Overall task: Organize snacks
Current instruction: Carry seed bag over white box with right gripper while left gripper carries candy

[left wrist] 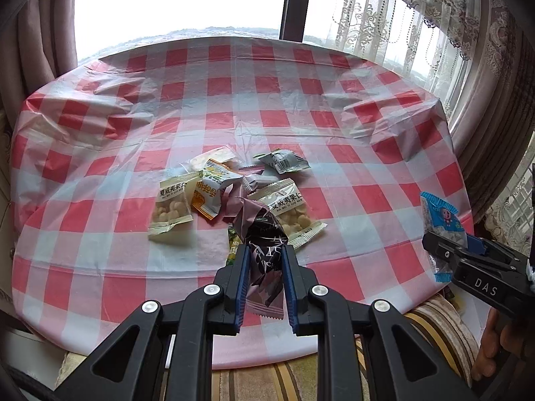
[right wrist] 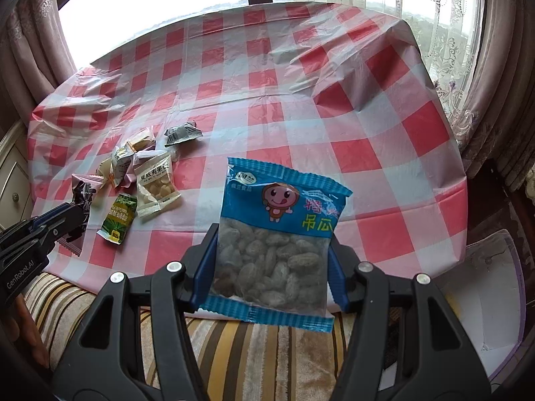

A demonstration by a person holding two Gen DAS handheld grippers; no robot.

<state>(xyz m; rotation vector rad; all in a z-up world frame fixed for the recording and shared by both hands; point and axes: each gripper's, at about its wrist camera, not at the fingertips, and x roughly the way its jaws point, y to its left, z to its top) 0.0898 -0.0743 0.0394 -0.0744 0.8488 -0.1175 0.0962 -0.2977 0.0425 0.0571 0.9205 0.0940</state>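
My left gripper is shut on a dark purple snack packet and holds it above the near edge of the snack pile. It also shows in the right wrist view at the left. My right gripper is shut on a blue packet of dried fruit and holds it upright over the table's near edge. That packet shows at the right of the left wrist view. Several small packets lie together on the red checked tablecloth, among them nut packets and a green packet.
A white box stands beside the table at the right. A striped cushion lies below the table's near edge. Curtains and a window are behind the table. A cabinet stands at the left.
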